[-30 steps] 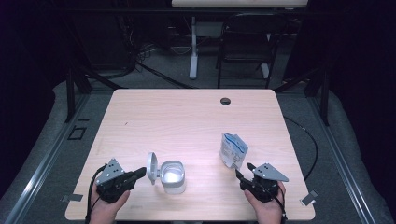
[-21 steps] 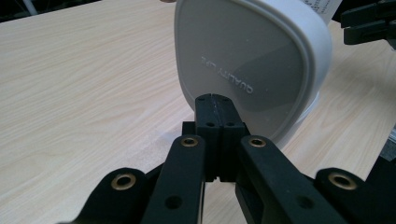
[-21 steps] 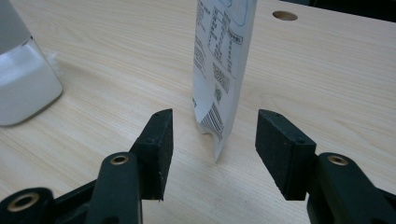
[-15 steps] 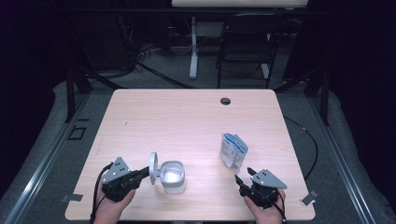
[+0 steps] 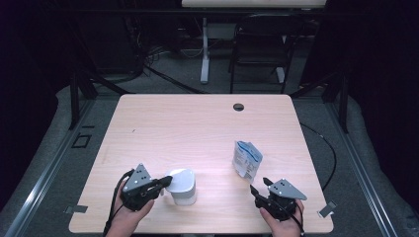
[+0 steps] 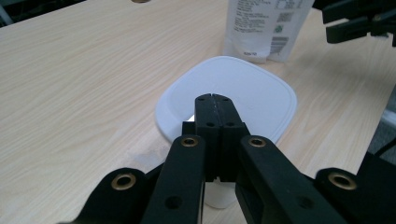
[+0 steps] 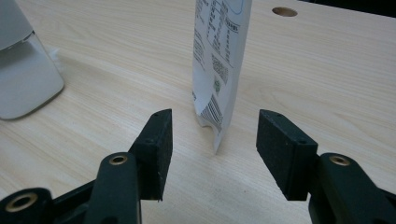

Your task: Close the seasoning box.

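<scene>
Lower left, the shut left gripper [image 5: 165, 181] rests on the white rounded-square plastic container's [image 5: 183, 186] level lid [image 6: 229, 95]; right gripper [image 5: 259, 186] open.

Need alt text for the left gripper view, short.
The left gripper, black jaws shut together, rests over the white rounded-square plastic lid of a container on a light wood table. A white printed pouch stands behind it.

White lidded container [image 5: 182, 185] (lid down) near table's front edge; upright printed pouch [image 5: 247, 159] right of it
</scene>
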`<state>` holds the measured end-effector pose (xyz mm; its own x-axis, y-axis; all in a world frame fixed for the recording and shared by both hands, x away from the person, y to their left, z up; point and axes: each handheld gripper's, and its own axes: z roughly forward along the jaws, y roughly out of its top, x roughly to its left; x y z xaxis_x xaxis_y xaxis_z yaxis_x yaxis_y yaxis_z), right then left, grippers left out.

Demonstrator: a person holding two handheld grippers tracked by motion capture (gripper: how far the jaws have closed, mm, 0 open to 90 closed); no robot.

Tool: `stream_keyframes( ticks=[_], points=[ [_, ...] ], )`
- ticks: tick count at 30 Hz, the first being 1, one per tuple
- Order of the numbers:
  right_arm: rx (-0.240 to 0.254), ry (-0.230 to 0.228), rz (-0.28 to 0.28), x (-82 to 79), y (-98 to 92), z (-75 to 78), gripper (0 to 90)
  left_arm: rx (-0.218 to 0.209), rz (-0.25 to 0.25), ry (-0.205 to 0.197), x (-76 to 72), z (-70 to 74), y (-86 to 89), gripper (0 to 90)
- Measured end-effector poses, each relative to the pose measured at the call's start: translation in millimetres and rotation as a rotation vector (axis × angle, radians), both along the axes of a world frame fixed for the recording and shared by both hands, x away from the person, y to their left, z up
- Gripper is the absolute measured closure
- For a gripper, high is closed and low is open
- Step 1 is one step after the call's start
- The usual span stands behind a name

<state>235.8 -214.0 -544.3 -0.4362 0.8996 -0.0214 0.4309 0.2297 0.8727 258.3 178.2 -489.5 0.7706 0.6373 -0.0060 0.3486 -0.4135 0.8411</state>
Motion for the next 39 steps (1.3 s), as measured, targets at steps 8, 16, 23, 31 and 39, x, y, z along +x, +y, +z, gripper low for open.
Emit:
stream_keyframes(
  ticks=[8,16,23,31,39],
  points=[
    [0.0,-0.002,0.009,-2.8,3.5,1.1,46.0,-0.016,0.01,-0.008,1.0,1.1,2.5,90.0],
    [0.013,0.002,0.019,-4.4,3.9,4.2,46.0,-0.03,0.051,-0.013,0.1,2.9,16.9,86.0],
    [0.018,0.001,0.032,-10.1,5.4,6.0,46.0,-0.064,0.123,-0.024,-1.8,2.2,34.8,65.5],
    [0.002,-0.006,0.037,-14.8,5.9,4.9,45.8,-0.067,0.2,-0.022,-5.7,-8.3,57.6,51.0],
    [-0.001,-0.008,0.021,-22.1,-2.2,-0.6,44.9,-0.067,0.268,0.023,-12.3,-35.2,84.3,46.1]
  ],
)
